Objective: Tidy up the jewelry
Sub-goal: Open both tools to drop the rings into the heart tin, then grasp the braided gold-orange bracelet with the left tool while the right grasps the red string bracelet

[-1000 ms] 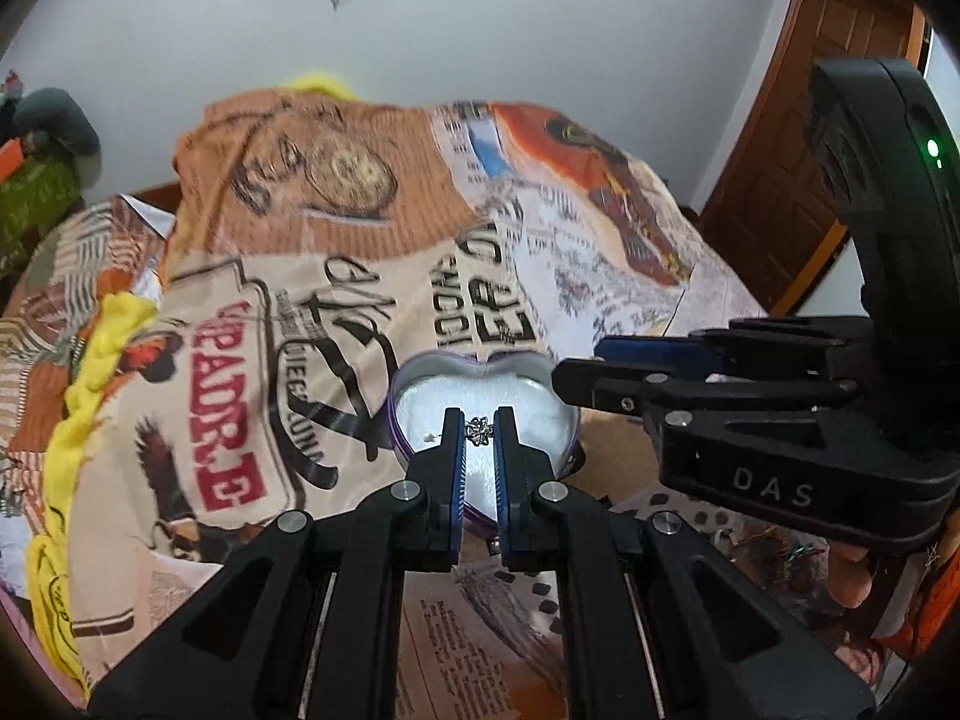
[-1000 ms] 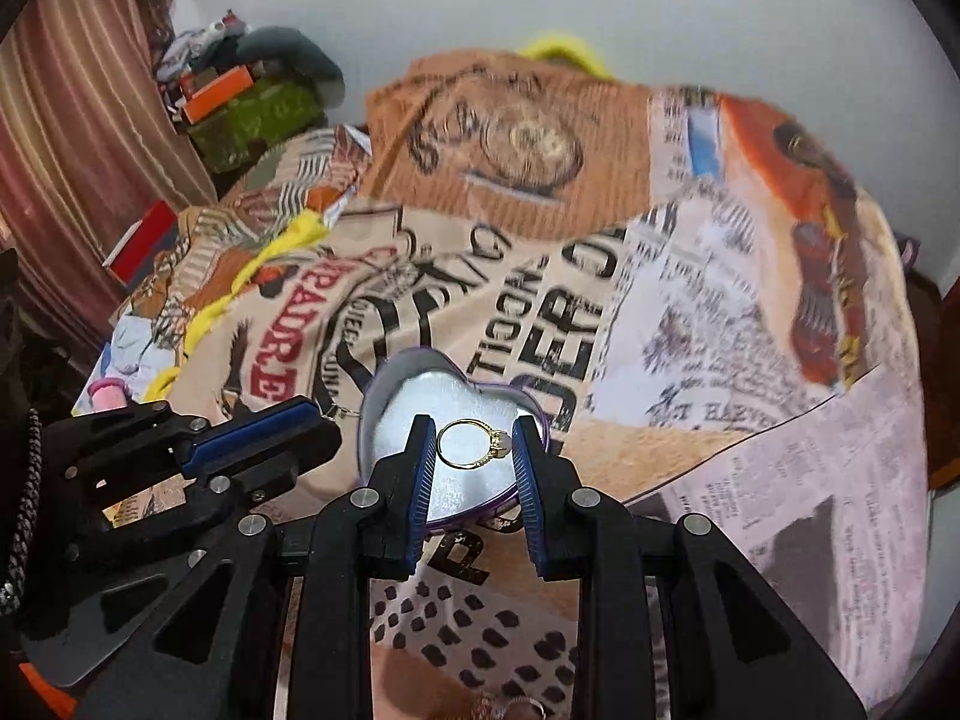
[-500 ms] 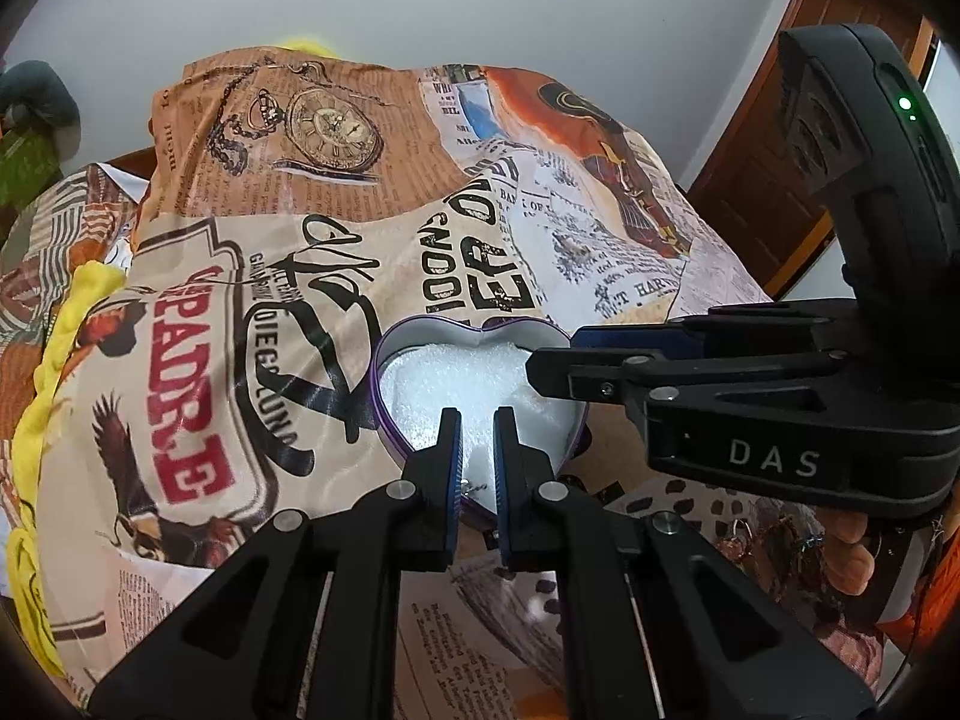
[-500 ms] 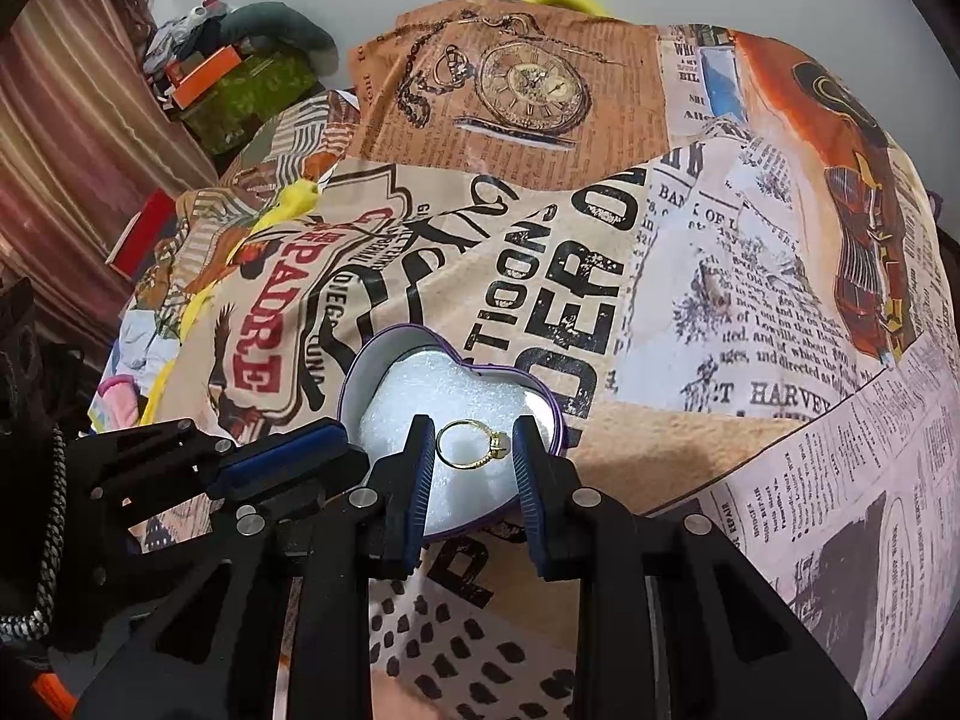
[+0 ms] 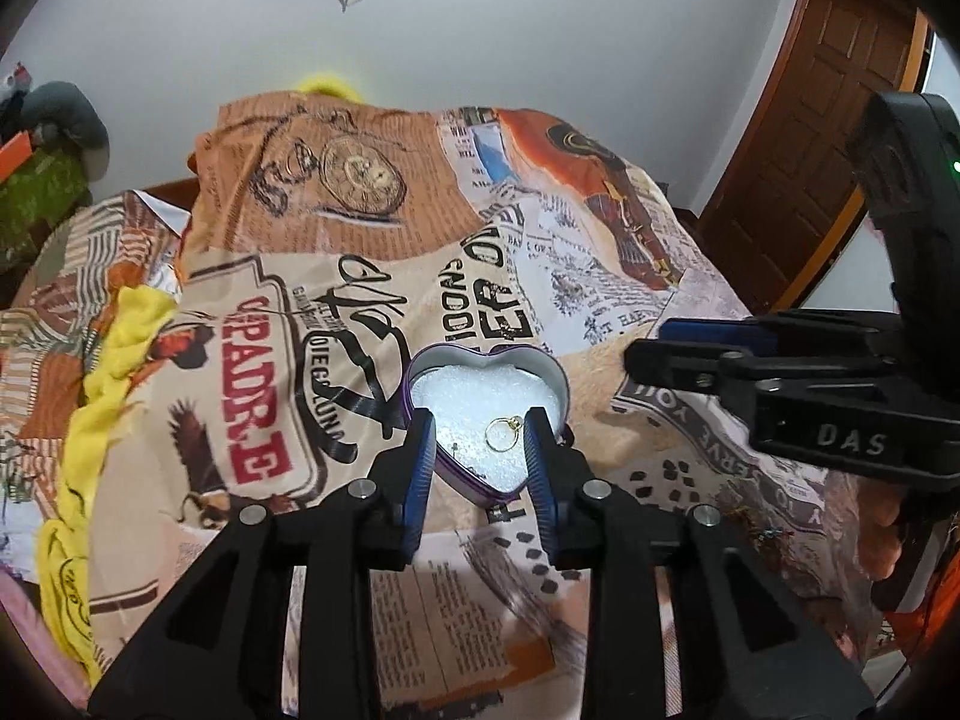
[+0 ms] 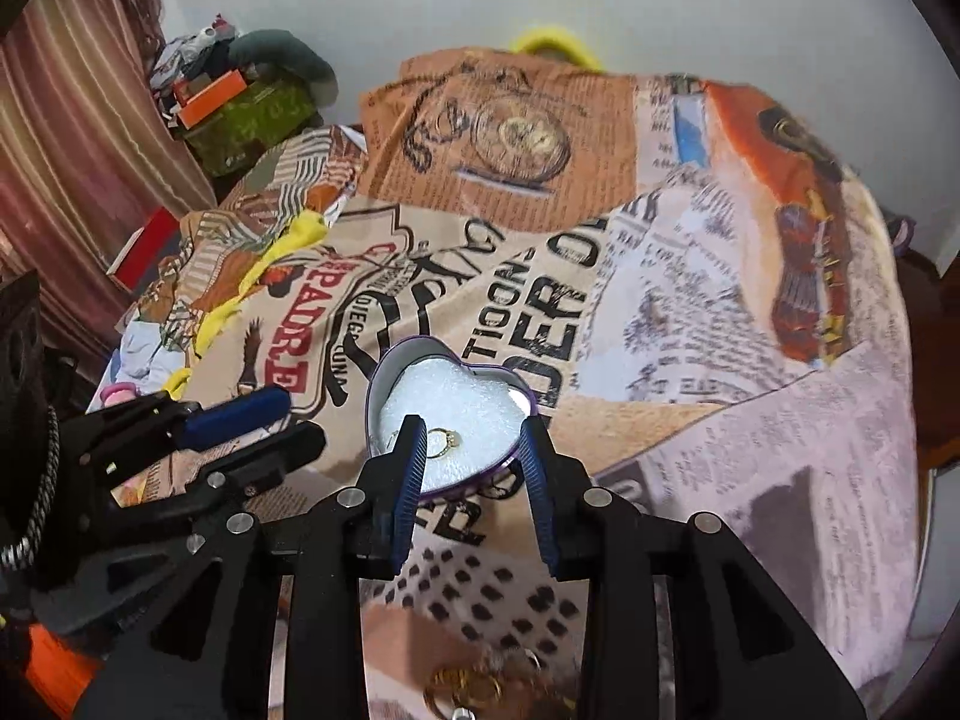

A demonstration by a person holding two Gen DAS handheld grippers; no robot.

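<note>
Both tongs now spread apart and empty, left tongs (image 5: 480,426) and right tongs (image 6: 471,438), where a moment ago each pinched a piece. Gold ring (image 5: 503,433) dropped onto white foam inside the heart-shaped tin (image 5: 555,373) on the bed: one piece stowed. More tangled gold jewelry (image 6: 480,687) waiting on the printed bedspread (image 6: 720,312).

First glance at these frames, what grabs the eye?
The heart tin in the middle of the loud newsprint bedspread, lined with white foam, a gold ring lying on it. Both claws, left and right, stand open in front of the tin. More gold jewelry lies blurred on the near bedspread.
</note>
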